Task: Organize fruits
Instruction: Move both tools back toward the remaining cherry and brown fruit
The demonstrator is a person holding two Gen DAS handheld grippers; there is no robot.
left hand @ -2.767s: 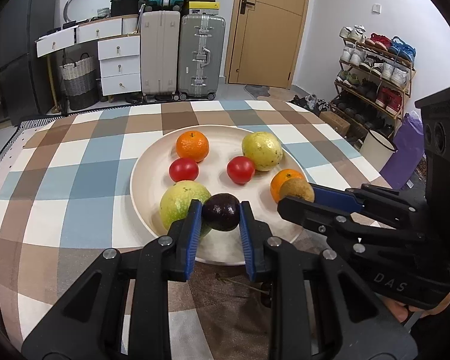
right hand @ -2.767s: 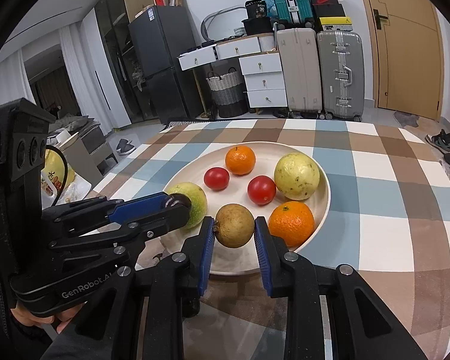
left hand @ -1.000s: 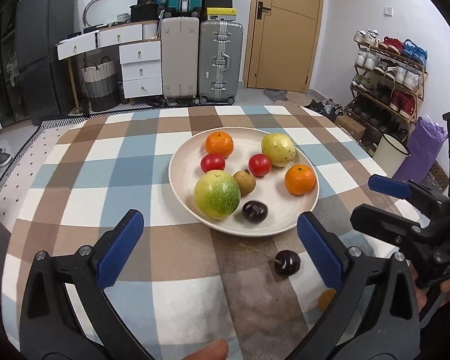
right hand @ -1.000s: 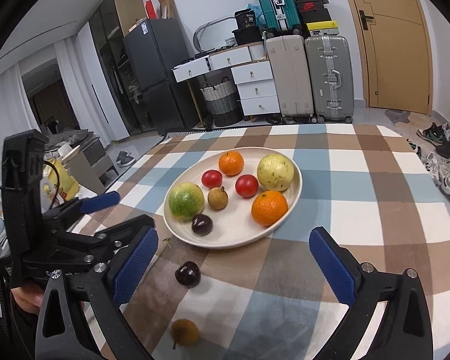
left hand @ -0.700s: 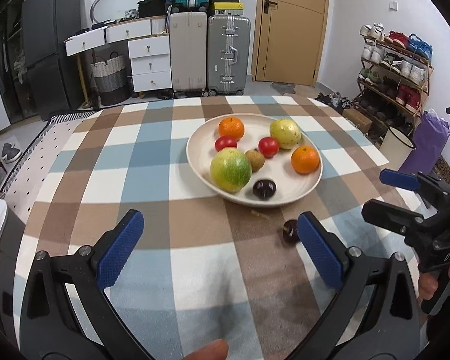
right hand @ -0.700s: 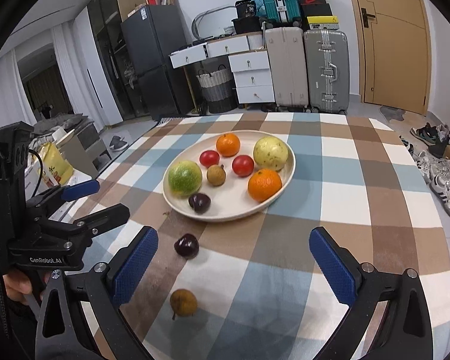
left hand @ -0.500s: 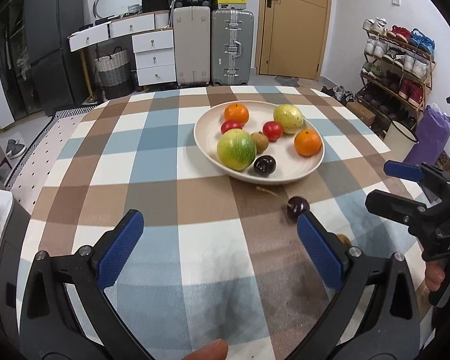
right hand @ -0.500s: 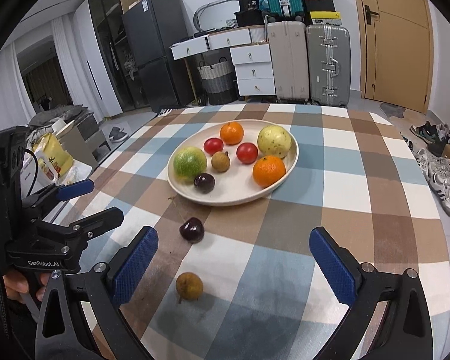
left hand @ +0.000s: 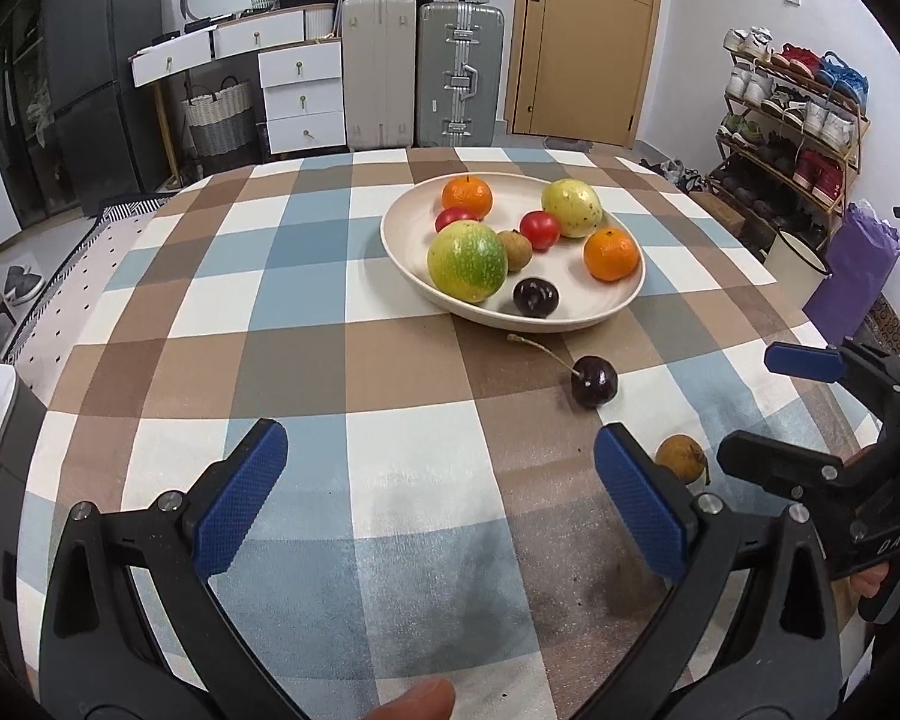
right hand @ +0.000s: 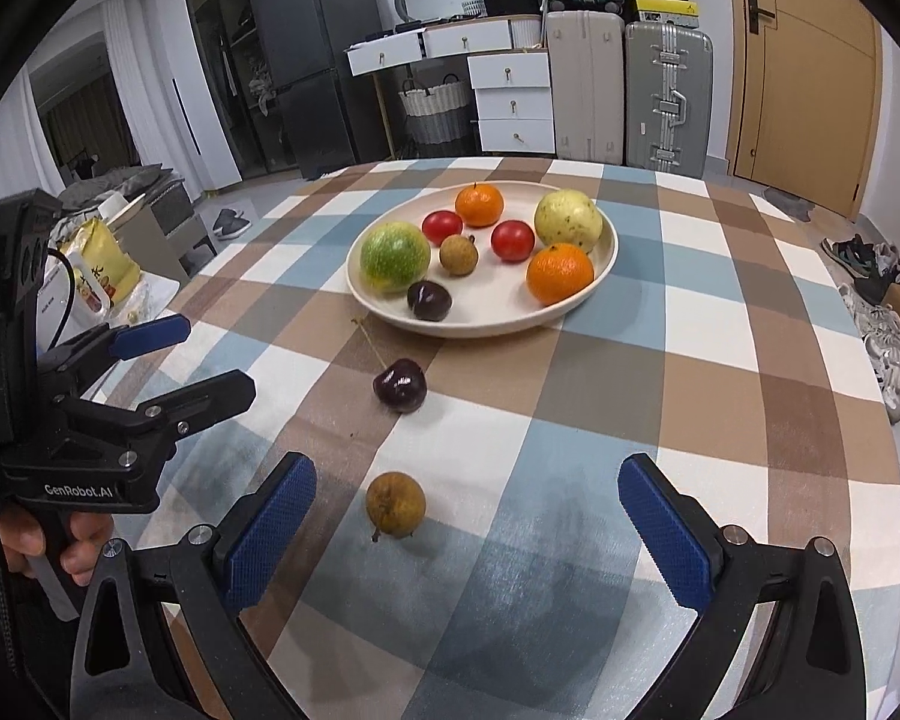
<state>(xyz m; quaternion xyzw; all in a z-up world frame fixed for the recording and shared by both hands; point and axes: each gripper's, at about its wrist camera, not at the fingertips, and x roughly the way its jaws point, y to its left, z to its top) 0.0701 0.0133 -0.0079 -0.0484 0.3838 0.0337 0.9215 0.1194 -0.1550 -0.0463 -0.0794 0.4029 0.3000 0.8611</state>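
The left gripper (left hand: 441, 495) is hovering above the table (left hand: 330, 360) draped in a blue, brown and white checked cloth, its blue-padded fingers (left hand: 243, 501) spread wide and holding nothing. The right gripper (right hand: 468, 525) is likewise hanging over the cloth with its jaws wide apart and empty. A round cream-coloured plate (right hand: 606, 252) is sitting toward the far side of the table, carrying a large green-and-yellow round fruit (right hand: 395, 258), a pale yellow round fruit (right hand: 568, 221), two oranges, one at the far rim (right hand: 479, 205) and one at the near right (right hand: 560, 273), two small red tomatoes (right hand: 513, 240), a small brown longan-like fruit (right hand: 458, 254) and a dark purple cherry (right hand: 429, 300) near the front rim. Off the plate, a second dark cherry with a long stem (right hand: 399, 385) is lying on a brown square of the cloth, near the plate's front edge. A small round brown fruit with a short stalk (right hand: 395, 505) is resting nearer still, on the cloth just ahead of the right gripper and closer to its left finger. In the left wrist view this brown fruit (left hand: 681, 458) is showing just beyond the right-hand fingertip of the left gripper.
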